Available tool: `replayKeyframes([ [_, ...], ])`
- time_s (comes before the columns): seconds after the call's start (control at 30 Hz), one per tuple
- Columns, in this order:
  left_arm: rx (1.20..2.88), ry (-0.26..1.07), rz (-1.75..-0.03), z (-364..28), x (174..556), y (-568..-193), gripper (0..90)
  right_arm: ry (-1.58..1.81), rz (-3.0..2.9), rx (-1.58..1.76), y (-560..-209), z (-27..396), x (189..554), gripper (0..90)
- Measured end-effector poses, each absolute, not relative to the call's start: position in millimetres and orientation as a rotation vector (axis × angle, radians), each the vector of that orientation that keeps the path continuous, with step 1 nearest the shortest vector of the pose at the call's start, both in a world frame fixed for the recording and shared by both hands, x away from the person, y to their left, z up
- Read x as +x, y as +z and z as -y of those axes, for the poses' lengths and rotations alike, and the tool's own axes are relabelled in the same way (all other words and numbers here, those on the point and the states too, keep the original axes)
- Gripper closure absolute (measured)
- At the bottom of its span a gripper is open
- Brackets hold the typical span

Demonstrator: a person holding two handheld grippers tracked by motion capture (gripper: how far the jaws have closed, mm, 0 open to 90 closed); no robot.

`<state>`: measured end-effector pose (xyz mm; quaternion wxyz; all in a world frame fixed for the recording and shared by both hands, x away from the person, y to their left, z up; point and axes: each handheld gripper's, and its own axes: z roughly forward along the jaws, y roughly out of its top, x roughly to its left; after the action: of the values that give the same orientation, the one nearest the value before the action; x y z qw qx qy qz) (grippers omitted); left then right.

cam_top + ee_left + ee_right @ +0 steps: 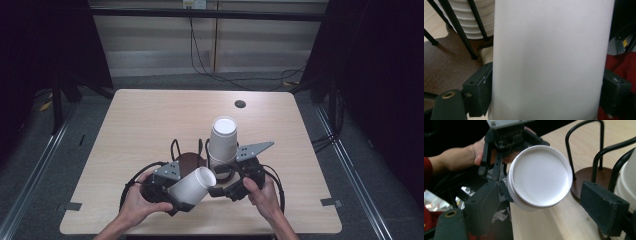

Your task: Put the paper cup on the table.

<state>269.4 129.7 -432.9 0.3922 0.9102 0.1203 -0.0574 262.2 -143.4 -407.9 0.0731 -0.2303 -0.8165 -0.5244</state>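
Paper cup action going on: the left gripper (pixel 192 192) has its black jaws clamped on the sides of a white paper cup (pixel 192 184), held tipped over above the near edge of the light wooden table (pixel 150 115), its closed bottom facing the right gripper (pixel 220 191). That one's jaws stand wide apart with nothing gripped, either side of the cup's base in its own view. Just behind, a stack of upside-down white paper cups (pixel 222 140) sits in a black wire rack on a round dark-brown wooden base (pixel 189 161).
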Motion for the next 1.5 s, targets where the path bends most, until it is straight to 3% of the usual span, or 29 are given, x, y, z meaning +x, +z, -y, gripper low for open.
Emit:
replayKeyframes([
  [0.3,2.357,-0.169,-0.301,-132,274,-433,15.5,-1.440,2.496,-0.646,-413,138,268,16.2],
  [0.7,2.478,-0.083,-0.242,-133,276,-413,15.4,-1.331,2.600,-0.617,-414,135,267,16.2],
  [1.13,2.676,-0.073,-0.145,-96,279,-410,15.4,-1.079,2.726,-0.592,-404,134,270,14.7],
  [1.5,2.794,-0.073,-0.066,-82,269,-417,15.7,-0.939,2.764,-0.540,-418,123,269,14.7],
])
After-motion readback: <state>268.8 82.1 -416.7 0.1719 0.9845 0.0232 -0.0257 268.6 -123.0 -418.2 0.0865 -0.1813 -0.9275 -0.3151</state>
